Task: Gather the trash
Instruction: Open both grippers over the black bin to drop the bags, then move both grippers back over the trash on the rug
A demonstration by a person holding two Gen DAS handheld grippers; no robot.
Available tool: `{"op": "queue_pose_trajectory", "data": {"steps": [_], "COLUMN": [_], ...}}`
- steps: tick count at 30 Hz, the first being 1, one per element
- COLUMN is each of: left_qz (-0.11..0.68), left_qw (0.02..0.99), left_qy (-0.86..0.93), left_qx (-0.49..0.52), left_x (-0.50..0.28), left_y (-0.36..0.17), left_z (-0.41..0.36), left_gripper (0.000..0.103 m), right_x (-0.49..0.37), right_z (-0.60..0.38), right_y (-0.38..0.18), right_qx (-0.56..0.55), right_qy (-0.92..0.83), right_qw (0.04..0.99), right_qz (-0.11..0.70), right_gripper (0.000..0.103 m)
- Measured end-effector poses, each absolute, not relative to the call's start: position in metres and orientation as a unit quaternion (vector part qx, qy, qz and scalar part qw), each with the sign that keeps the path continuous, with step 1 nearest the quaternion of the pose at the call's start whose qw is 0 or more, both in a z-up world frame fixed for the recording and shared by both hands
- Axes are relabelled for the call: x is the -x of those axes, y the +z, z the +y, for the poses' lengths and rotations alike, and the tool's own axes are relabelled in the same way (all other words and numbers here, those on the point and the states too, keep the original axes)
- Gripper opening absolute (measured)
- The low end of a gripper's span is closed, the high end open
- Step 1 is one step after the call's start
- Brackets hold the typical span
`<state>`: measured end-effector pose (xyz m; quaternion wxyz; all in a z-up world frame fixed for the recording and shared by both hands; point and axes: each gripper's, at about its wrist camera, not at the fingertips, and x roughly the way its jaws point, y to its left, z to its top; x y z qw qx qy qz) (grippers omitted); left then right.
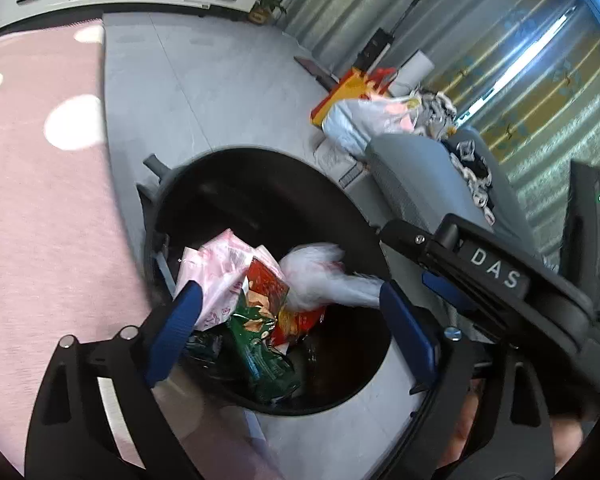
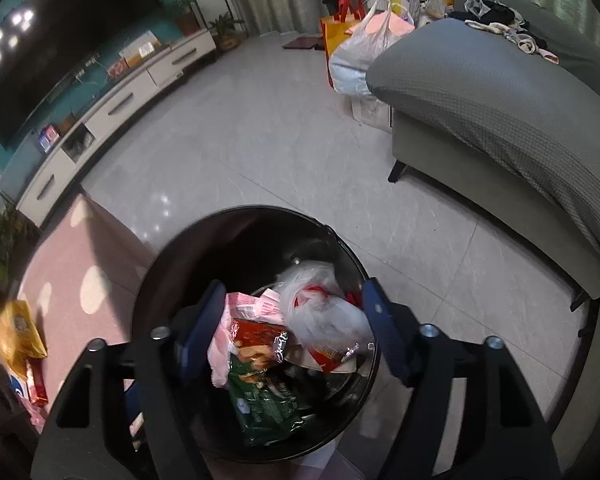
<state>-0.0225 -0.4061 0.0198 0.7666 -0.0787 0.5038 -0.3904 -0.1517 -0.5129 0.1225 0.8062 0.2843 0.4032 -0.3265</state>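
Observation:
A round black trash bin (image 1: 236,168) stands on the grey floor; it also shows in the right wrist view (image 2: 204,236). Inside lie a pink wrapper (image 1: 216,268), a red and green snack bag (image 1: 260,320) and a white plastic bag (image 1: 320,276). The right wrist view shows the same pink wrapper (image 2: 240,312), snack bag (image 2: 260,392) and white plastic bag (image 2: 320,312). My left gripper (image 1: 292,328) is open above the bin's mouth, holding nothing. My right gripper (image 2: 292,340) is open above the bin too; its body (image 1: 496,276) crosses the left wrist view.
A grey sofa (image 2: 500,92) with clothes stands to the right. Bags (image 2: 360,40) sit on the floor beside it. A pink rug (image 1: 40,160) lies left of the bin, with a yellow packet (image 2: 16,332) and small boxes on it. A white TV cabinet (image 2: 112,108) lines the far wall.

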Motion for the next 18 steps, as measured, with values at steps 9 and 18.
{"op": "queue_pose_trajectory", "data": {"steps": [9,18], "left_qz": [0.449,0.393], "left_qw": [0.821,0.889], "left_qy": [-0.336,-0.202], "left_qx": [0.104,0.118], "left_x": [0.014,-0.005], "left_y": [0.073,0.117], "left_z": [-0.321,-0.182], "left_gripper": [0.1,0.1], "right_x": [0.148,0.125], "right_z": [-0.488,-0.436], "right_y": [0.149,0.176], "right_qx": [-0.26,-0.211], "right_qy": [-0.326,-0.291], "right_qw": [0.83,0.868], "right_qz": [0.371,0.343], "right_gripper": [0.087,0.098]}}
